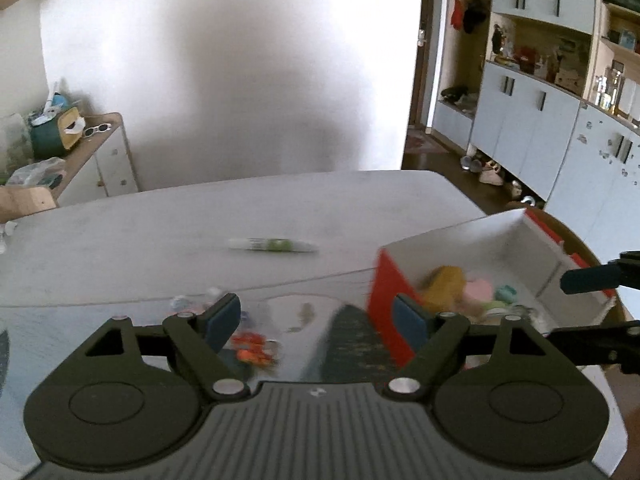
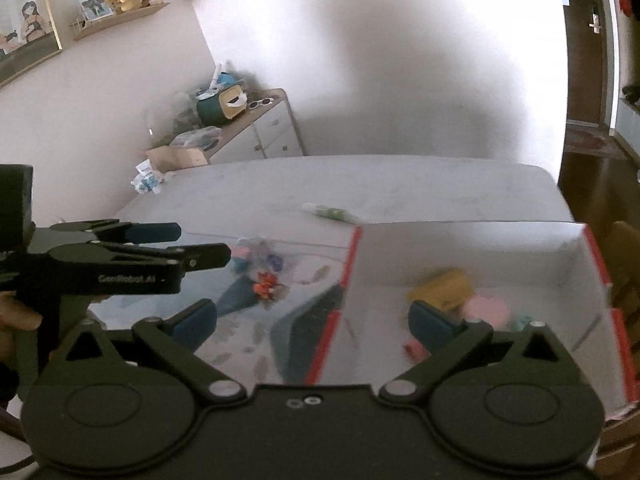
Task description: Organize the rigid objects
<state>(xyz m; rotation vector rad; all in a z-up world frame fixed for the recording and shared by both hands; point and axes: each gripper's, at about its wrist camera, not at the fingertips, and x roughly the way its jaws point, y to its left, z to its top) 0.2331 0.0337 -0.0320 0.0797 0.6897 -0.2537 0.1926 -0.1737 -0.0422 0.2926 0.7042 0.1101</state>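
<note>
Pen-shaped tube [image 1: 274, 245], white with a green band, lies flat on the bare far part of the tabletop [image 1: 160, 232], well beyond both tools and apart from everything else. Its long axis runs roughly side to side across both views, so it presents broadside to anything coming from the near edge. In the right wrist view the same tube [image 2: 329, 213] sits just past the far left corner of the box [image 2: 472, 248], near it but not touching.

Closer in, a small orange toy [image 1: 253, 352] and a scatter of other blurred bits lie on the patterned mat just ahead of the left tongs [image 1: 320, 318]. The red-sided box already holds a yellow block [image 2: 442, 286], a pink piece [image 2: 486, 308] and some smaller things too blurred to name.

Both pairs of tongs are spread wide and hold nothing. The left tongs point almost straight at the tube, with the orange toy nearer still; the right tongs [image 2: 314, 322] straddle the box's left wall, with one finger over its inside. By my judgement the left hand is better placed for the tube, and would close across its narrow width, not along its length, then carry it rightward to the box.
</note>
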